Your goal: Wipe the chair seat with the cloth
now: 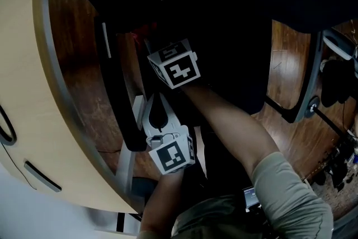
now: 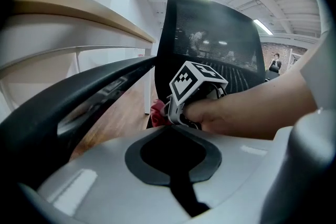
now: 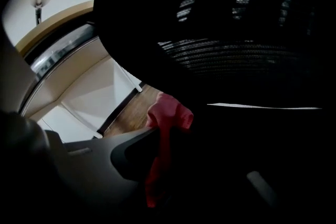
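Note:
The black chair seat [image 1: 224, 31] fills the top of the head view, too dark to show detail. My right gripper [image 1: 149, 41] reaches over its left edge, with its marker cube [image 1: 174, 63] facing up. It is shut on the red cloth [image 3: 169, 115], which hangs bunched between the jaws just above the seat [image 3: 252, 144]. From the left gripper view the cloth [image 2: 158, 112] peeks out under the right hand. My left gripper [image 1: 158, 98] hovers just behind the right one beside the armrest [image 1: 120, 103]. Its jaws [image 2: 173, 131] meet at the tip with nothing in them.
A light wooden desk [image 1: 28, 92] curves along the left, close to the armrest. The mesh backrest [image 2: 215, 34] stands behind the seat. Brown wood floor [image 1: 291, 64] and the chair's base with a wheel [image 1: 311, 104] show at the right.

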`<state>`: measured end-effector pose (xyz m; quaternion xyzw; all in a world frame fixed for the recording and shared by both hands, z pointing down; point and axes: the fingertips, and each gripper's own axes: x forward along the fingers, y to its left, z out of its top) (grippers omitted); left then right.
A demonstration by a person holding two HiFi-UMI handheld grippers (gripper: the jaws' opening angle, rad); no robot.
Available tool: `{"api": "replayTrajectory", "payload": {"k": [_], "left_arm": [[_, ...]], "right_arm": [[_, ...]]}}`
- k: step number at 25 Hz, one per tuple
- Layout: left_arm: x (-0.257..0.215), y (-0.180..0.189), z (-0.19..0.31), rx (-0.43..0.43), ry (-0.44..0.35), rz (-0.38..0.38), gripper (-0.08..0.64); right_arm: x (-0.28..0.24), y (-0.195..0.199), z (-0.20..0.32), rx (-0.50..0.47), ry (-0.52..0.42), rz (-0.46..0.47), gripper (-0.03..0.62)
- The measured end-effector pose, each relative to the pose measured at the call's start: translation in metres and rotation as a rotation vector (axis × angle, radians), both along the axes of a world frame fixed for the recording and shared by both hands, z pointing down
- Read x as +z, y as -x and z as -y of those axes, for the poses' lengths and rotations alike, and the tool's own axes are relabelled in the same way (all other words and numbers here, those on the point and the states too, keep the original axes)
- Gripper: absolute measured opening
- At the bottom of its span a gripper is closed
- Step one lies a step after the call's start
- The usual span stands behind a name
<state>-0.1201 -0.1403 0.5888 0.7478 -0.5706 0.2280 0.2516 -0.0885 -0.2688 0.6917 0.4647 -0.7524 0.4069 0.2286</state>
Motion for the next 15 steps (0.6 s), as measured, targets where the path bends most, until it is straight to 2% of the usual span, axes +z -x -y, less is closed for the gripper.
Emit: {"api": "replayTrajectory", "payload": {"k": [6,15], "left_arm": [[-0.004,-0.023,0.008,0.059,-0.01,0.007,0.005],[-0.016,-0.104,0.006,0.223,-0.019,-0.027,0.005]], "right_arm": [[-0.006,-0.059,0.002,0.109,-0.003,-0.037,0.06],[-0.02,-0.203,-0.026,0.322,0.004,-0.141,0.06]]}}
